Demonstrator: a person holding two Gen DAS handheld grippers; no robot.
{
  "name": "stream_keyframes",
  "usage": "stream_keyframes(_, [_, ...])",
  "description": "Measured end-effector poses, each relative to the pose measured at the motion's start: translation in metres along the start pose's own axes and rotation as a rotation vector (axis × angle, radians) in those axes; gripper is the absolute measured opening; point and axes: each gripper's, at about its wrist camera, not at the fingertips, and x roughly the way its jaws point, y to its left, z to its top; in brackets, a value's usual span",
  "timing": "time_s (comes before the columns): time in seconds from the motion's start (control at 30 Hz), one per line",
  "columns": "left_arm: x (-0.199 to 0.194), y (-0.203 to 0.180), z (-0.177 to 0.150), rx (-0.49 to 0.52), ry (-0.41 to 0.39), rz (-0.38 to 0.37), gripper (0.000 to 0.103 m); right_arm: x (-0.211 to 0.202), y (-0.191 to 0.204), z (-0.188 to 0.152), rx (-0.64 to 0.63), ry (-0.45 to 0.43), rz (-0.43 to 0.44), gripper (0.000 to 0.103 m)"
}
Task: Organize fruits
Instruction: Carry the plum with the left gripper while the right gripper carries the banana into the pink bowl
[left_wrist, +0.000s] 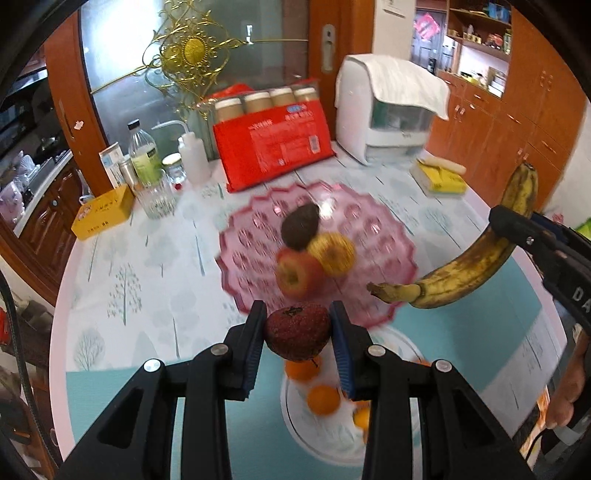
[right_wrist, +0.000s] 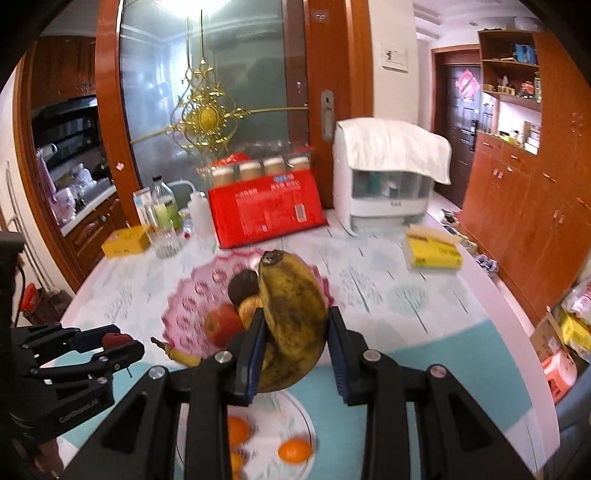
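Crowding pink tray (left_wrist: 255, 236): avocado (left_wrist: 300, 226), apples (left_wrist: 295, 275).

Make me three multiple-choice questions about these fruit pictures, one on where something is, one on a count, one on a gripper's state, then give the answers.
1. Where are the oranges?
A. pink tray
B. white plate
C. yellow box

2. How many fruits lie on the pink tray?
A. one
B. three
C. six

3. What does the right gripper hold?
A. nothing
B. a glass
C. a banana

Answers: 1 B, they sit on the white plate. 2 B, a dark fruit, a yellow one and a red one. 3 C, its fingers clamp the spotted banana.
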Motion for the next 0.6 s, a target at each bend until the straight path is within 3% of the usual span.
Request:
stream_keyframes(0.23, [0.041,0.008,0.034,-0.029,0.012,0.031,0.033,0.051,0.0,0.034,-0.022,0.062,0.112,0.032])
stream_keyframes(0.4, [0.085,0.017,0.038,-0.047,0.086,0.068,0.033,0.105,0.013,0.034,-0.089,0.195,0.179,0.032])
stream_keyframes(0.6, [0.128,0.038,0.032,-0.091,0.166,0.092,0.033,0.17,0.015,0.022,-0.072,0.384,0.225,0.032])
